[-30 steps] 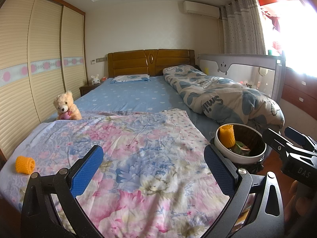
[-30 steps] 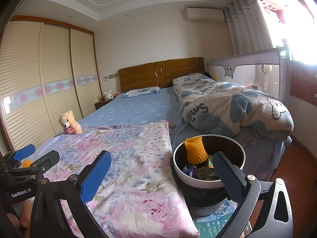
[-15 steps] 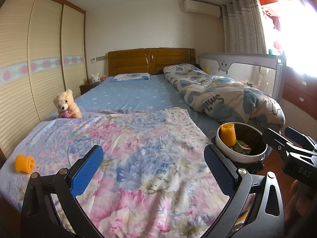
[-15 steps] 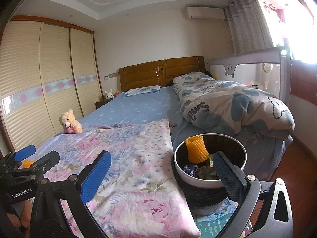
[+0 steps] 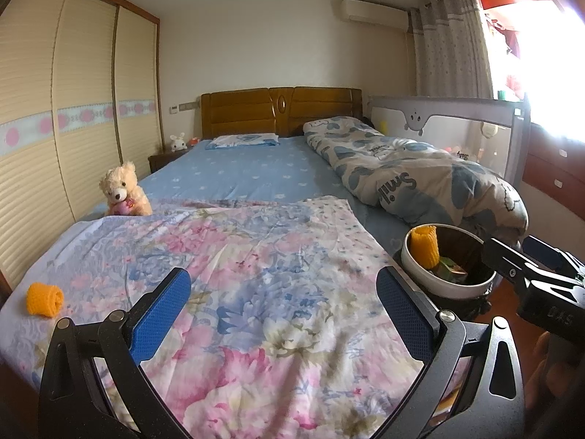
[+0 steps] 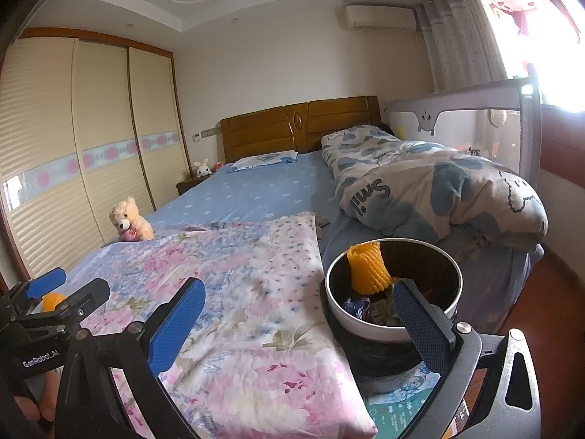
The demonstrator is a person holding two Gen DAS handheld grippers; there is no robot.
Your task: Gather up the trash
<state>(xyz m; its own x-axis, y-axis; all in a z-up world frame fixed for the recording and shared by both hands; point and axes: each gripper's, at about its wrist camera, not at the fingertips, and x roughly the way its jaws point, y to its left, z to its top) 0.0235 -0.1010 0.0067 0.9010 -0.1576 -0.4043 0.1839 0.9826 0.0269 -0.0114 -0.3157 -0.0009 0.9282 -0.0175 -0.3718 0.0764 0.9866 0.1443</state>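
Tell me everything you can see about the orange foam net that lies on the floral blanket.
The orange foam net is a short tube of soft-looking mesh, rolled and lying on its side, with its open end facing right in the left wrist view. It rests on the floral blanket near the bed's left front corner. Nothing else touches it. In the right wrist view the left tongs mostly hide it.

Pink-and-blue floral sheet [image 5: 256, 292] — orange foam net [image 5: 44, 299] on it; white-rimmed bin [image 6: 365, 325], black inside — cream teddy [image 5: 122, 190].
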